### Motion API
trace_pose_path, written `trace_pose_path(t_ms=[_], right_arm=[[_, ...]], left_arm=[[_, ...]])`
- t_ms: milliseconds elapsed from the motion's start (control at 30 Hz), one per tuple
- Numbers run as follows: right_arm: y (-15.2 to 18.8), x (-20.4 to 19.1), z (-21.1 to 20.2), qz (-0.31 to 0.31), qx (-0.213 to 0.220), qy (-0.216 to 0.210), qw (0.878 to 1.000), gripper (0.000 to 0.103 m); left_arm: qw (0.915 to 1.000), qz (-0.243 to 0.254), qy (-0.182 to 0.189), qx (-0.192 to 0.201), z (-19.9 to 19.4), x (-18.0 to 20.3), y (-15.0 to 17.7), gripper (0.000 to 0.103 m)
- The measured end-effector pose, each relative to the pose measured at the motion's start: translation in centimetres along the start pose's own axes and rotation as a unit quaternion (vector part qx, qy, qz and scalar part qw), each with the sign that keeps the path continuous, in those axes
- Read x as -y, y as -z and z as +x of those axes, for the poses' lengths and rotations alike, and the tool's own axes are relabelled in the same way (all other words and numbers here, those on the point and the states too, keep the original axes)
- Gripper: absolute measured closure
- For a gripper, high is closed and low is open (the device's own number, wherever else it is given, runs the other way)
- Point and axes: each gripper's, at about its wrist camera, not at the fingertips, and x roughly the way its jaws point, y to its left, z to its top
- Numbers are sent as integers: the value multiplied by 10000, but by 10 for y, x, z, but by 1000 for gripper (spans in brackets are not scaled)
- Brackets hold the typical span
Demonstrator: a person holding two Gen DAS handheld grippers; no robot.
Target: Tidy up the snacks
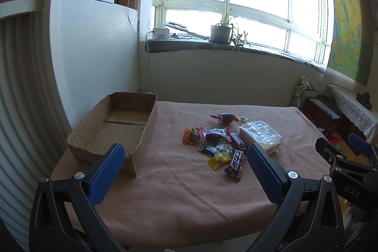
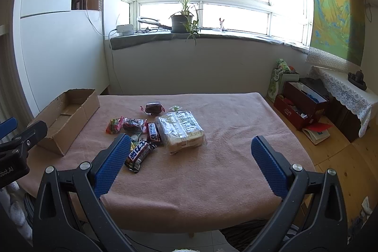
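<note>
Both tongs hang at the near edge of the surface point(image 2: 212, 181), spread wide with nothing between their blue pads: the left tongs point(image 1: 186, 157) sit between the box and the snack pile, the right tongs point(image 2: 191, 148) over bare pink cloth.

Judging by this, the sorting has not begun; no snack is in hand and none is put away.

Farthest left stands the cardboard box point(image 1: 113, 124), open-topped with ragged rims, on the surface's left side. Its floor is bare; nothing is in it.

To its right, well apart from it, lies the snack pile: an orange-green candy bag point(image 1: 191, 135), a dark wrapped sweet point(image 1: 214, 134), a small black packet point(image 1: 209, 149), a yellow packet point(image 1: 218, 160), two Snickers bars point(image 1: 237, 140) point(image 1: 236, 162), a dark round cake in clear wrap point(image 1: 225, 118) and a tiny green sweet point(image 1: 242, 118). Rightmost is the large clear-wrapped pack point(image 2: 180, 131), touching the upper Snickers bar.

The next move probably calls for one pair of tongs to close on an outlying piece, such as the near Snickers bar, and carry it left into the box. The overlapping wrappers look slippery, so a single piece should be picked cleanly.
</note>
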Motion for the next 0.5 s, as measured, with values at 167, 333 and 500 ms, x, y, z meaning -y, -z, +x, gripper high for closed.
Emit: trace_pose_path(t_ms=[167,333,500], right_arm=[[1,0,0,0,-2,-5,10000,0],[0,-2,1,-8,-13,-7,10000,0],[1,-2,1,-5,-25,-12,10000,0]], left_arm=[[10000,-3,9,-16,2,1,1,0],[10000,-18,32,-41,4,0,2,0],[10000,-18,52,-50,4,1,3,0]])
